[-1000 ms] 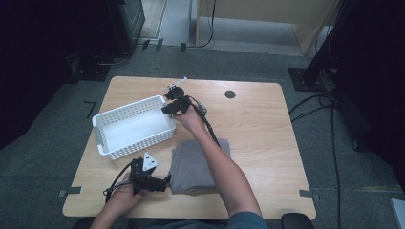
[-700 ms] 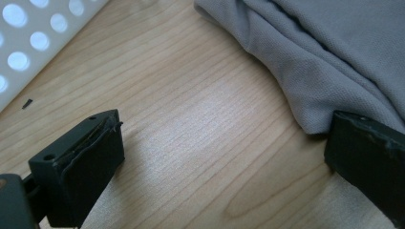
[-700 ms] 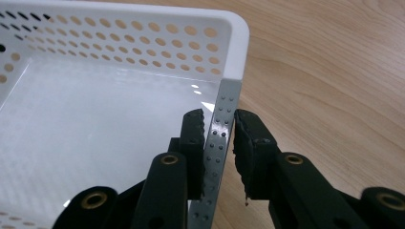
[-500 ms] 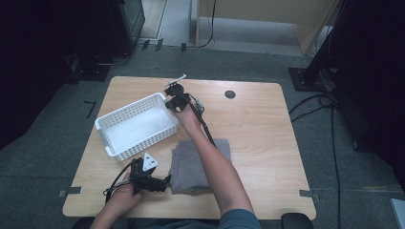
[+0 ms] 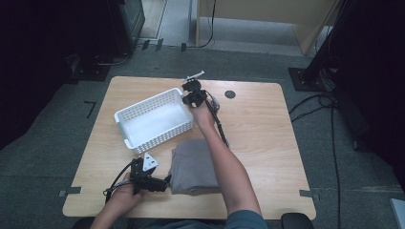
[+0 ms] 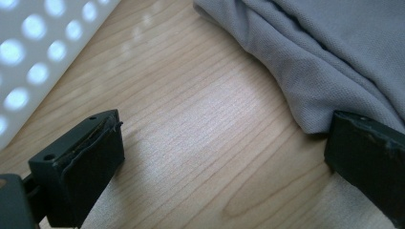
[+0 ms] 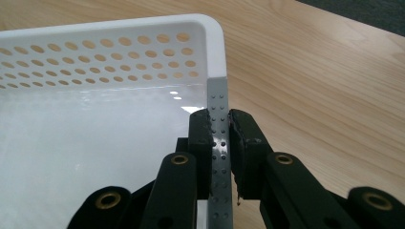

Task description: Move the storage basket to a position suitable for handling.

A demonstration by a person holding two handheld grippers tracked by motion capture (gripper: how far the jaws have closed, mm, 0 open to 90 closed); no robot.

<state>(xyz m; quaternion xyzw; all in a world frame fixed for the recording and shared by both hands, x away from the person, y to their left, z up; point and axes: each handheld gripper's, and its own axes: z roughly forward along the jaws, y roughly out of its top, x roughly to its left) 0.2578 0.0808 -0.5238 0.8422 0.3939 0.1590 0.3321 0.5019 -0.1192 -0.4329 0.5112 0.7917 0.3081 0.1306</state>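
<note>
Right gripper [image 7: 219, 143] has just closed, clamped on the basket [image 5: 143, 125] wall at its 2 o'clock corner, apparently to drag it; left gripper [image 6: 224, 162], jaws apart, idles beside the grey cloth [image 6: 334, 52].

Glossy perforated white plastic basket [image 7: 143, 57], matt grey cloth [image 6: 334, 52], wood-grain table [image 6: 200, 124]

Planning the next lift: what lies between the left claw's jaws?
Bare table; in the left gripper view, the left claw stands open, grey cloth just touching one jaw.
</note>
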